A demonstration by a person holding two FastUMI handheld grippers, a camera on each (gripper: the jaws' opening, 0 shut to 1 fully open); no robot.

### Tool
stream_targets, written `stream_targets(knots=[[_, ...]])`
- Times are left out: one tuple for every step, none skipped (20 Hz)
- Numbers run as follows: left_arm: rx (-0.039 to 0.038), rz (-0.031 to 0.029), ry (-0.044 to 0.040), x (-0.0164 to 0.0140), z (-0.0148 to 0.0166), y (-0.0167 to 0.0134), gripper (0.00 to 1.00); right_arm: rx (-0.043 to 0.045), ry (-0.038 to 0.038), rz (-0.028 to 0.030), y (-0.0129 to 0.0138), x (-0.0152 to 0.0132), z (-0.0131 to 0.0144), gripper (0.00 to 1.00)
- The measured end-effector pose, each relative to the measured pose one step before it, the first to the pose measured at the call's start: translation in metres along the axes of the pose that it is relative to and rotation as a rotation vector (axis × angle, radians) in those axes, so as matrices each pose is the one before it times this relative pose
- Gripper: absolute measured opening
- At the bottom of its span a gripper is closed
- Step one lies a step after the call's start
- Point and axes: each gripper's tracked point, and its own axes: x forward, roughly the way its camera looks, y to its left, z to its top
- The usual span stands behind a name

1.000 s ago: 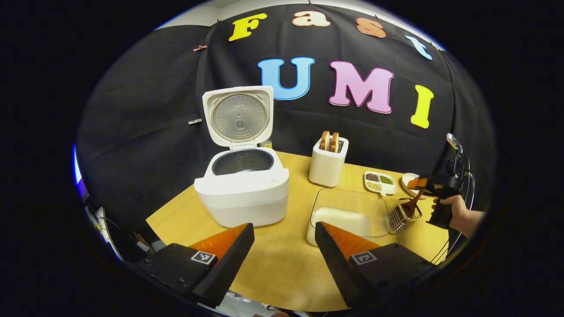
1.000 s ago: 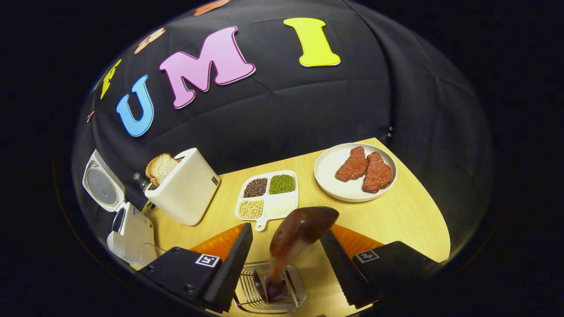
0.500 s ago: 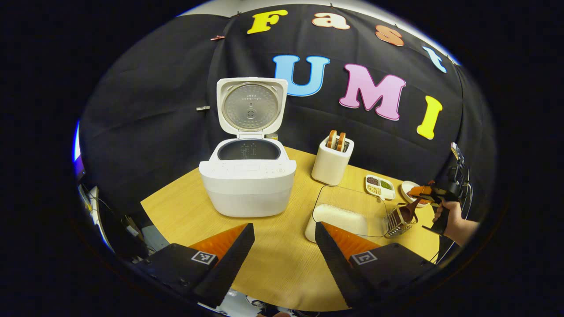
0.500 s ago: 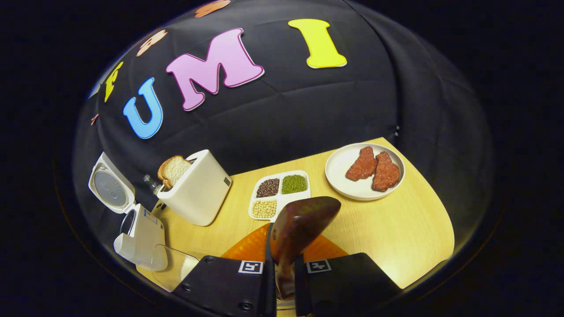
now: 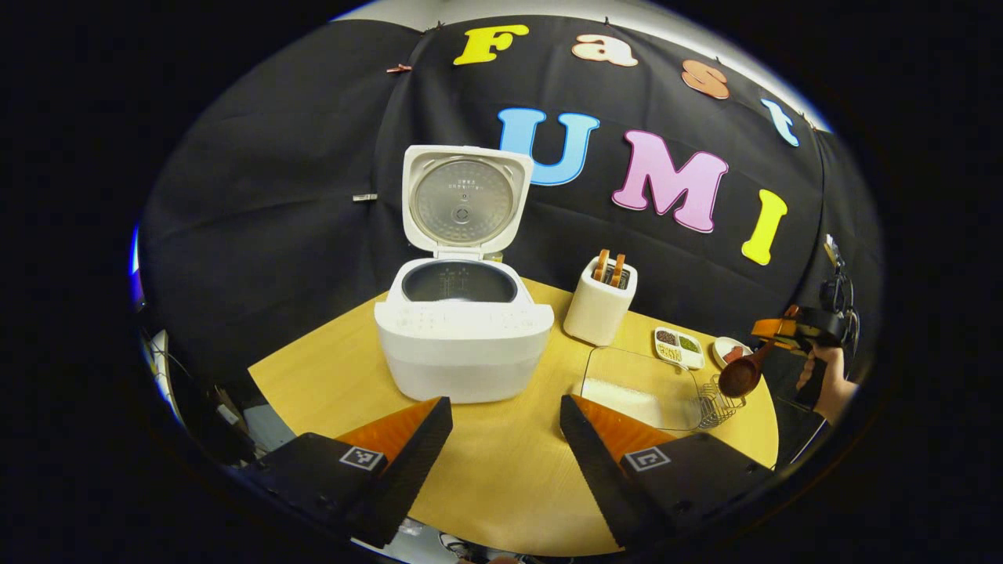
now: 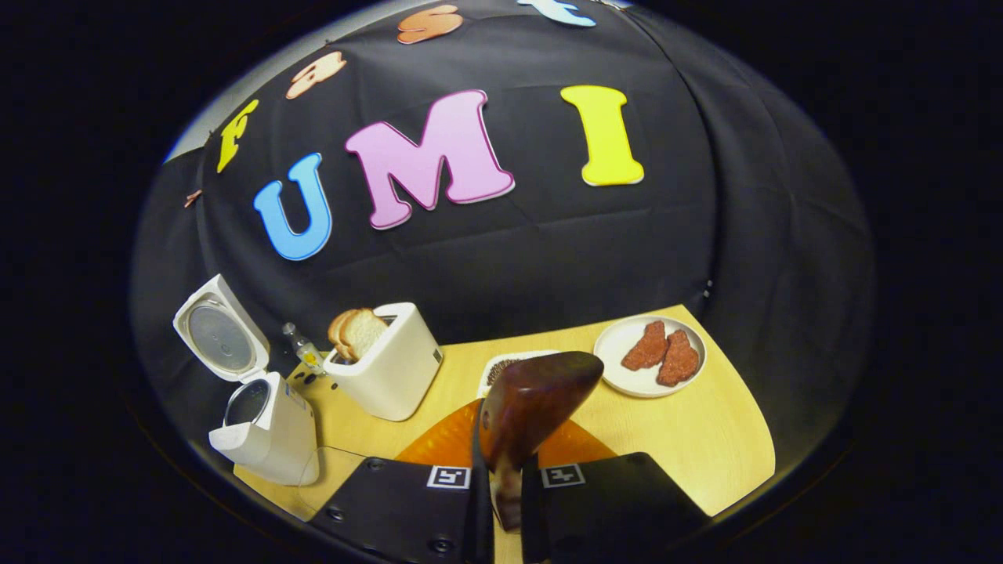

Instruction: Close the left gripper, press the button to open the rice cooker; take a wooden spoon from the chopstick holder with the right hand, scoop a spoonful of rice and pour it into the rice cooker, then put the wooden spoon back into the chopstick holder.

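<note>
— While the right gripper (image 6: 505, 501) is clamping the wooden spoon (image 6: 533, 399) by its handle, bowl up, where is it hanging?

— Above the wire chopstick holder (image 5: 717, 392), spoon clear of the rim (a hand (image 5: 823, 384) is gripping it).

— And the left gripper (image 5: 505, 439)?

— Its fingers are gaping wide over bare table (image 5: 501, 478), holding nothing. The rice cooker (image 5: 462, 337) is standing lid-up beyond; the clear rice container (image 5: 639, 384) is sitting beside the holder.
</note>
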Motion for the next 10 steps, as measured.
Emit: stream_targets(knots=[[0.015,-0.00931,-0.00414,0.00061,0.00135,0.00488,0.96,0.00025,-0.01298,0.01232,0.0111,-0.0071,0.00589,0.17],[0.01867,-0.00484,0.00094,0.00234,-0.00064,0.00549,0.96,0.00328,-0.00757,0.01375,0.0123,-0.00598,0.00379,0.18],[0.01881,-0.00499,0.00247,0.00136,-0.00024,0.00548,0.96,0.00168,-0.00573,0.01628,0.01207,-0.00443,0.00258,0.18],[0.01385,-0.0087,0.00237,0.00067,-0.0015,0.00371,0.96,-0.00364,-0.00845,0.01615,0.01238,-0.00348,0.00261,0.18],[0.00622,-0.01326,0.00155,0.00028,-0.00004,0.00312,0.96,-0.00542,-0.00745,0.01439,0.01124,-0.0016,0.00069,0.18],[0.00251,-0.01301,0.0034,-0.00096,-0.00202,0.00243,0.96,-0.00769,-0.00497,0.0087,0.01078,-0.00014,0.00047,0.18],[0.00036,-0.0142,0.00575,0.00085,-0.00193,0.0024,0.96,-0.01243,-0.00061,0.00837,0.01122,0.00002,-0.00306,0.18],[-0.00167,-0.0133,0.00595,0.00126,-0.0044,0.002,0.96,-0.02304,0.0046,0.01175,0.01137,0.00187,-0.00533,0.18],[-0.00478,-0.01078,0.0082,0.00199,-0.00325,0.00285,0.96,-0.02271,0.00281,0.01157,0.01052,0.00312,-0.00614,0.18],[-0.00684,-0.01263,0.01048,0.00343,-0.00476,0.00235,0.96,-0.02231,0.00488,0.0083,0.00977,0.00326,-0.00862,0.18]])
